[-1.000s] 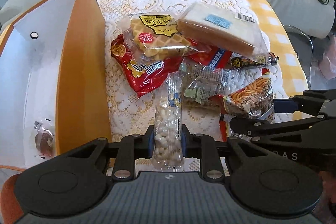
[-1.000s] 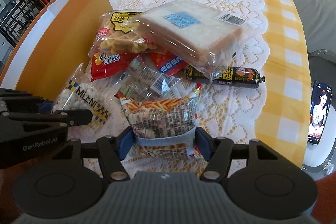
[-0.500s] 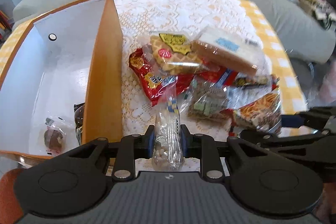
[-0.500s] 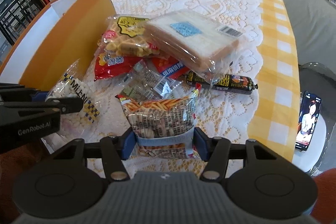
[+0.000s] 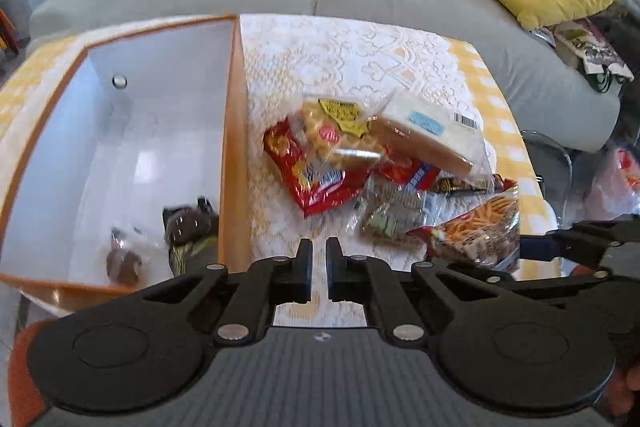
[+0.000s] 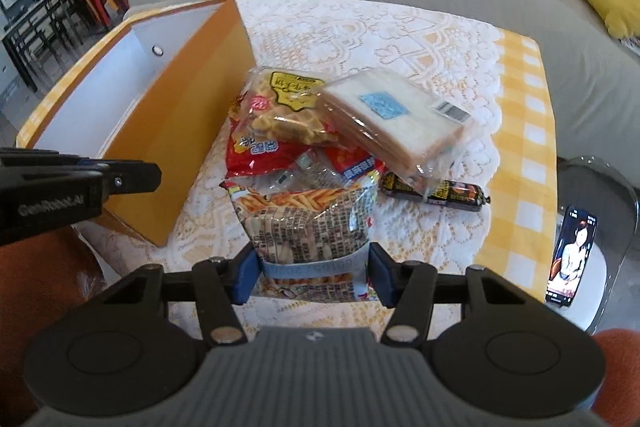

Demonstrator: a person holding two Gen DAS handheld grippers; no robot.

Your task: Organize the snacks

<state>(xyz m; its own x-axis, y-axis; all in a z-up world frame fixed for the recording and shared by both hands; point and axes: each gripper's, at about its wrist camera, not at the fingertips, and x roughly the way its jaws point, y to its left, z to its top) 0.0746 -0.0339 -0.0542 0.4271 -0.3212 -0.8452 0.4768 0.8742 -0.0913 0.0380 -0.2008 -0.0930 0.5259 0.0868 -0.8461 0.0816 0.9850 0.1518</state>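
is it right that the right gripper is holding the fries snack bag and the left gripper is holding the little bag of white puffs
Not quite. The right gripper does clamp the fries snack bag, but the left gripper holds nothing: in the left wrist view its jaws stand nearly closed with only tablecloth showing between them. No bag of white puffs is in its grip.

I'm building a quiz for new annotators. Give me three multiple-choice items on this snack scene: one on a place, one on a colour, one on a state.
1. Where is the clear-wrapped sliced bread pack?
A. inside the box
B. atop the snack pile
C. on the sofa

2. What colour is the outside of the open cardboard box?
A. orange
B. green
C. black

3. What are the right tongs doing?
A. open, empty
B. shut on the fries-print snack bag
C. shut on a phone

Key: 1 B, it lies over other packets; 2 A, the outer wall is orange; 3 B, both fingers press the bag's sides.
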